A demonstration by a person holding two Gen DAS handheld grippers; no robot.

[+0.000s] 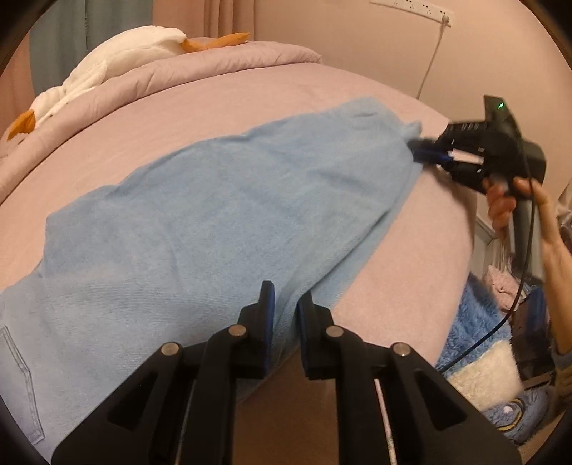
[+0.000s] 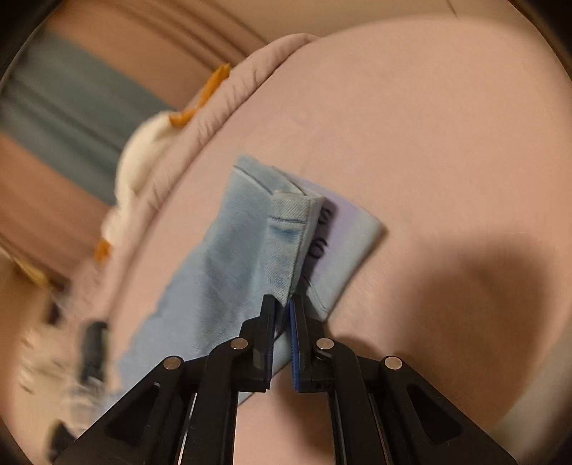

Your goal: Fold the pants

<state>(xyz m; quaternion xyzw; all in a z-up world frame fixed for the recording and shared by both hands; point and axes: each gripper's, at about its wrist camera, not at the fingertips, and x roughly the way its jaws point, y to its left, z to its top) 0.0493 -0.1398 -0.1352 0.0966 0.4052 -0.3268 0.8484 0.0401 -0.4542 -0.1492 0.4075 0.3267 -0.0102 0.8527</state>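
1. Light blue denim pants [image 1: 200, 214] lie stretched lengthwise across a pink-sheeted bed [image 1: 250, 103], with one long edge running close to the near side of the mattress.

2. In the left wrist view, the left gripper [image 1: 286, 304] sits low over the near edge of the pants, its fingers [image 1: 266, 314] drawn close together with only a narrow gap. The blue cloth runs beneath and between them; the fingers are clenched on the edge of the pants.

3. At the far end of the garment, the right gripper [image 1: 425, 152] is held by a person's hand [image 1: 507, 204] at the side of the bed. Its blue-padded fingers are pinched on a corner of the pants at the mattress edge. A dark cable [image 1: 525, 272] trails down from the tool.

4. The right wrist view, blurred, shows the right gripper [image 2: 284, 307] with fingers [image 2: 268, 322] clamped on a hemmed fold of the denim. The cloth stands up in a ridge ahead of the fingertips, with a stitched seam visible; a flatter layer lies on the sheet just beside it.

5. A rolled pink quilt [image 1: 200, 60] lies along the far side of the bed, and a white plush toy [image 1: 118, 53] with orange parts rests on it.

6. A white power strip [image 1: 414, 9] is fixed to the wall behind the bed, its cord hanging down. Fluffy blue and white fabric [image 1: 475, 343] lies heaped beside the bed, below the person's hand.
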